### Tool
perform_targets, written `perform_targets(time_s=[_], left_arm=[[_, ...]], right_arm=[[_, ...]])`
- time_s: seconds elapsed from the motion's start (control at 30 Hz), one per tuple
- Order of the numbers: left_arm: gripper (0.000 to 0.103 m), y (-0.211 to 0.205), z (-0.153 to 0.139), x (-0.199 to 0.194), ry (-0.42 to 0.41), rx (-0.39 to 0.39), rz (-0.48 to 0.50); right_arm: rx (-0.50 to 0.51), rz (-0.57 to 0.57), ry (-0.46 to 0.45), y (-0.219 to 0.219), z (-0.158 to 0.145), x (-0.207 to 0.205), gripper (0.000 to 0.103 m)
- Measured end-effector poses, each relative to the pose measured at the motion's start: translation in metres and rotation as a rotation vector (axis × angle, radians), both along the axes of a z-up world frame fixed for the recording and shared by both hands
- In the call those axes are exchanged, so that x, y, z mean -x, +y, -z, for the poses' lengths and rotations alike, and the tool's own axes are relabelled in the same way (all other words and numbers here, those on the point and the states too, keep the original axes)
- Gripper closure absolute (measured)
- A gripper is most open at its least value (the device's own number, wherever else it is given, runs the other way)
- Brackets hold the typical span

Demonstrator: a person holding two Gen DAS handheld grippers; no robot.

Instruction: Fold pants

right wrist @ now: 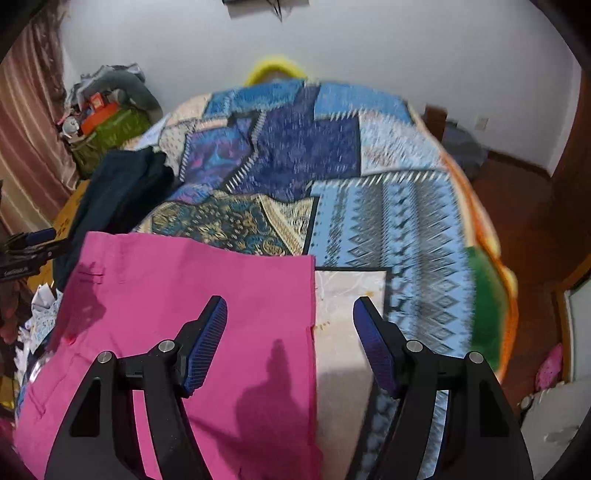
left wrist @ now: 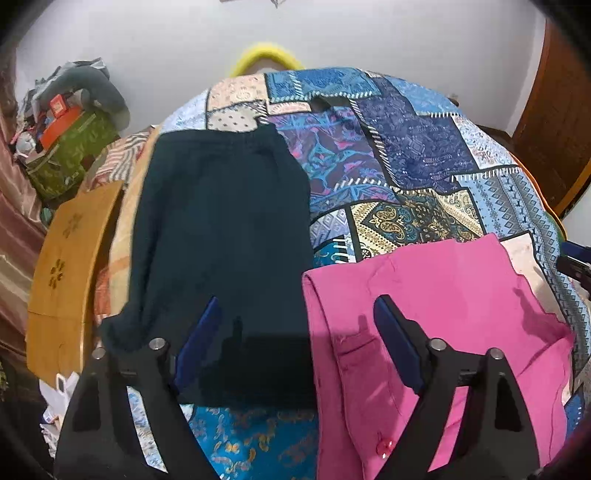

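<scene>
1. The bedspread (left wrist: 406, 155) fills the middle of the left wrist view, with two garments on it.
2. The shorts (left wrist: 221, 229) lie at centre left of the frame, reaching from mid-frame toward the bottom.
3. The pants (left wrist: 443, 314) lie at lower right, just beside the shorts.
4. A board (left wrist: 70, 266) sits at the left edge, left of the shorts.
5. A box (left wrist: 70, 155) stands at upper left, against the wall (left wrist: 332, 33).
6. In the right wrist view the pants (right wrist: 184, 295) lie at lower left, the shorts (right wrist: 122, 192) above them at left.
</scene>
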State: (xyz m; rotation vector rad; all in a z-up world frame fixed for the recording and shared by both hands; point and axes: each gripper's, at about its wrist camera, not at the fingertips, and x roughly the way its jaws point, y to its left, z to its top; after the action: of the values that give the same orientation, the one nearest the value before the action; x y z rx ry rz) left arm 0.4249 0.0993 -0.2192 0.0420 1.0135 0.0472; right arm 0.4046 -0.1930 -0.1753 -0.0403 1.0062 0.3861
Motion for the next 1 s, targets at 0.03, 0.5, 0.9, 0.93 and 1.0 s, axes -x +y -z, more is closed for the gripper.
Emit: perform_targets(time_s=[0.03, 0.5, 0.9, 0.93, 1.0], left_arm=[[0.032, -0.001, 0.003, -0.001, 0.002, -0.004, 0.001], [0.081, -0.01, 0.038, -0.021, 0.074, -0.001, 0.018], [0.095, -0.01, 0.009, -0.011, -0.002, 0.017, 0.024], [0.095, -0.011, 0.004, -0.011, -0.009, 0.015, 0.03], [0.095, -0.016, -0.009, -0.009, -0.025, -0.012, 0.037]], right_arm=[[0.013, 0.0, 0.026, 0.002, 0.008, -0.008, 0.036], [0.035, -0.026, 0.159, 0.028, 0.078, -0.069, 0.057], [0.107, -0.031, 0.056, 0.038, 0.054, -0.058, 0.1], [0.088, -0.023, 0.047, 0.035, 0.044, -0.058, 0.1], [0.067, -0.03, -0.006, 0.028, 0.017, -0.055, 0.1]])
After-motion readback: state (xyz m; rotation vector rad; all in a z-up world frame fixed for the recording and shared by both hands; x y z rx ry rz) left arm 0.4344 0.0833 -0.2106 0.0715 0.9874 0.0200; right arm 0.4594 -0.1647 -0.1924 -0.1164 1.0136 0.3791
